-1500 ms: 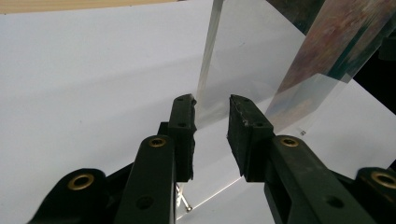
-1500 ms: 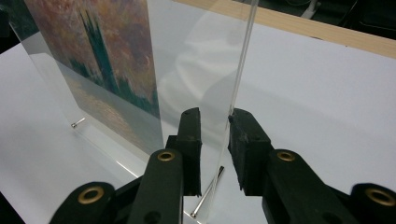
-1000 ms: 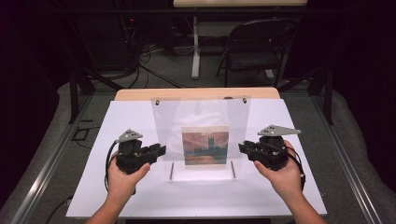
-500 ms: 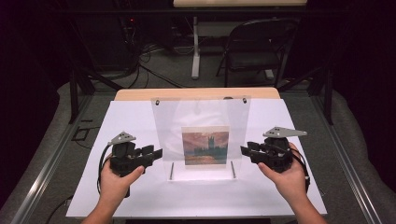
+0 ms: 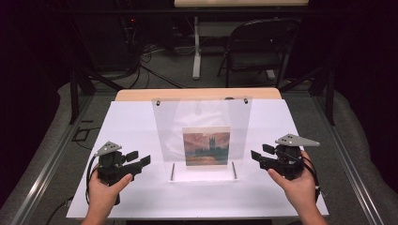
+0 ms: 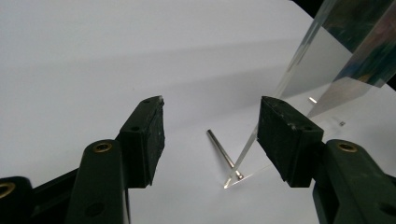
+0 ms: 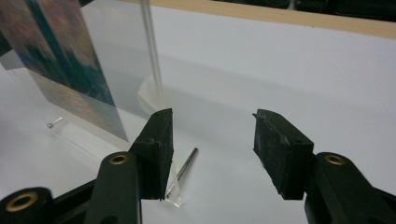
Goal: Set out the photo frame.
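A clear acrylic picture stand stands upright on the white table, with a painting print inside and two metal pins at its base. My left gripper is left of the stand and apart from it. Its jaws have just been opening and are open with nothing between them. In the left gripper view a pin and the stand's edge lie ahead. My right gripper is right of the stand, its jaws also just opened and empty; the right gripper view faces the print and a pin.
A wooden strip edges the table's far side. Behind it stand a folding chair and a table leg, with cables on the floor. Metal rails run along both sides of the table.
Both grippers have drawn outward from the stand's sides, the left one farther and toward the near edge. The jaws of both have widened. The stand has not moved.
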### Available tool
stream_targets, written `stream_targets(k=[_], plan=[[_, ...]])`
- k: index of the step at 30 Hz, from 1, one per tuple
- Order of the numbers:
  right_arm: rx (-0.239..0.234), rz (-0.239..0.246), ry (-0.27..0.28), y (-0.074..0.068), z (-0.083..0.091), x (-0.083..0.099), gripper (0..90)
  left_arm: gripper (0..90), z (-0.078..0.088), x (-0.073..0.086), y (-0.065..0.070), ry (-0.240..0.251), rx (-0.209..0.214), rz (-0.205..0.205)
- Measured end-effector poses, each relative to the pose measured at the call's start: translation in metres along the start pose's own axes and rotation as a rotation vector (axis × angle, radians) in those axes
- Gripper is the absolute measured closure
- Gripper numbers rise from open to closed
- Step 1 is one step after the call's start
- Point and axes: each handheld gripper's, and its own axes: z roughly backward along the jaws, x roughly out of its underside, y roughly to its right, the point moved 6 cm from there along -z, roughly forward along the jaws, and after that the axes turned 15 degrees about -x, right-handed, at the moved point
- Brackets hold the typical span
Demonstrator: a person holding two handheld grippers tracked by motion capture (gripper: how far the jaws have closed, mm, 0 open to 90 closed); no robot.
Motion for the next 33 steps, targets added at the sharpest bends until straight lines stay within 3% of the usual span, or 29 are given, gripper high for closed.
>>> stream_targets(k=[9,13,22,26,33], plan=[[0.040,-0.053,-0.035,0.019,-0.013,0.035,47.2,40.0,-0.020,0.030,-0.020,-0.015,-0.068,0.026],[0.048,-0.052,-0.043,0.025,-0.023,0.047,47.2,39.8,-0.028,0.041,-0.026,-0.021,-0.090,0.017],[0.040,-0.038,-0.067,0.030,-0.040,0.067,46.0,39.9,-0.039,0.054,-0.029,-0.036,-0.088,0.013],[0.020,-0.061,-0.082,0.031,-0.045,0.073,45.9,39.9,-0.042,0.058,-0.026,-0.044,-0.091,-0.016],[0.002,-0.082,-0.101,0.034,-0.051,0.079,44.6,39.9,-0.045,0.061,-0.024,-0.059,-0.082,-0.015]])
